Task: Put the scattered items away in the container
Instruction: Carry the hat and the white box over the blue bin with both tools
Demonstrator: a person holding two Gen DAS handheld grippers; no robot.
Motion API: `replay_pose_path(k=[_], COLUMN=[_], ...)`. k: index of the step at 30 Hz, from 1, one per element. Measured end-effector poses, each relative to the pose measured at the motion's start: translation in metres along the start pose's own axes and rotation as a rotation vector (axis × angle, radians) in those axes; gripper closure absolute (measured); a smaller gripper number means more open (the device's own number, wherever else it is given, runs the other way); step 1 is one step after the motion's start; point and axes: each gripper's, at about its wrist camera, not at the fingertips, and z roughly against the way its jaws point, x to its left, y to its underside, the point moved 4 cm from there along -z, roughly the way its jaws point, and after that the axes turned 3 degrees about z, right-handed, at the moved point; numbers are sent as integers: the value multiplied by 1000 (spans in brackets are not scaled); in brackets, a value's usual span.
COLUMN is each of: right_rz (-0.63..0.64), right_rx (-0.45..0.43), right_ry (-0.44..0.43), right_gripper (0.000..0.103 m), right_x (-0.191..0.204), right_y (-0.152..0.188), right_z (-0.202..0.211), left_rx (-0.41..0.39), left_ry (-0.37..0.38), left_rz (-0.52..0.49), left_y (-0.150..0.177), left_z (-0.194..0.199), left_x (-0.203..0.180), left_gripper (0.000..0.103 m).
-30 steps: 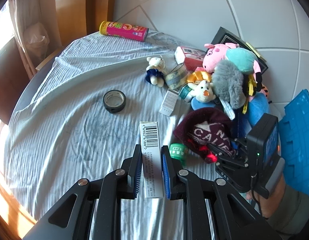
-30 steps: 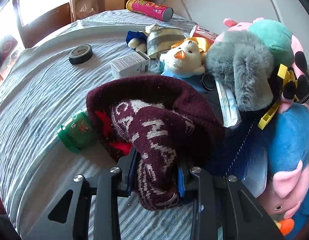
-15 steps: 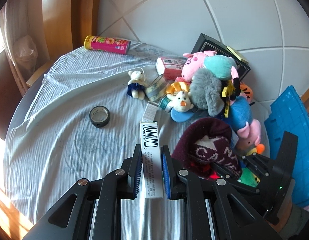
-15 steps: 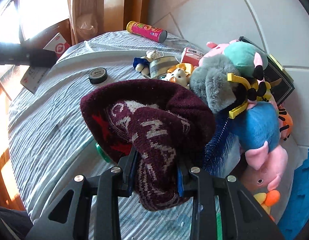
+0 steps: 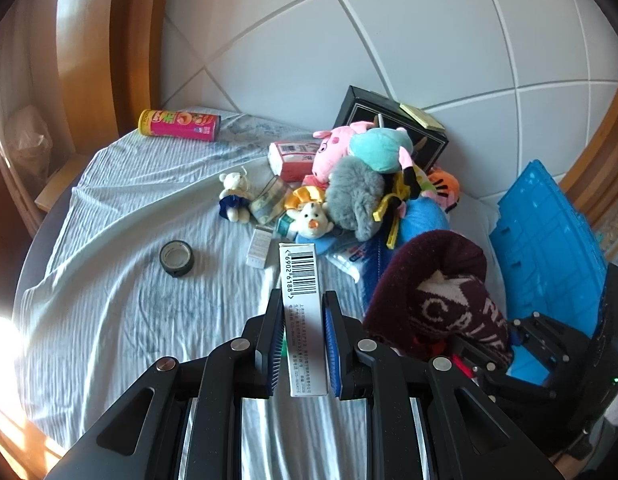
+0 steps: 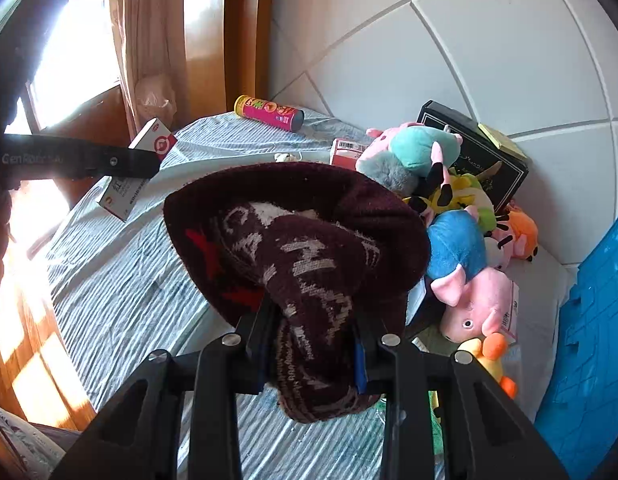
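Crate (image 5: 549,248), blue, stands off the bed's right edge, so the right gripper (image 6: 313,344) is nearer it. That gripper is clamped on the maroon knit hat (image 6: 301,236); the left gripper (image 5: 303,344) pinches a slim white box (image 5: 303,292), long axis running along the fingers. Against a second ago, both loads are clear of the striped sheet (image 5: 109,280), and the plush pile (image 5: 369,184) looks smaller and farther below.

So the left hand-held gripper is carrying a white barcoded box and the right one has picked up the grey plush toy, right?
Not quite. The left hand-held gripper does hold the white box, but the right hand-held gripper is shut on a maroon knit hat, as the right wrist view shows. The grey plush lies in the toy pile.
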Motion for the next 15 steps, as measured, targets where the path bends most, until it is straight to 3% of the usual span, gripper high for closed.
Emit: replay_pose_path(k=[7, 15], right_rz=[-38, -109], right_rx=[-40, -50], right_ry=[52, 102], right_gripper=[73, 73], right_x=[-3, -14], right_y=[-3, 0], right_z=[56, 95], left_rx=[-16, -29], left_ry=[23, -19], left_rz=[-21, -53], left_y=[2, 4], left_z=[19, 31], left_x=[-6, -18], left_gripper=[85, 85])
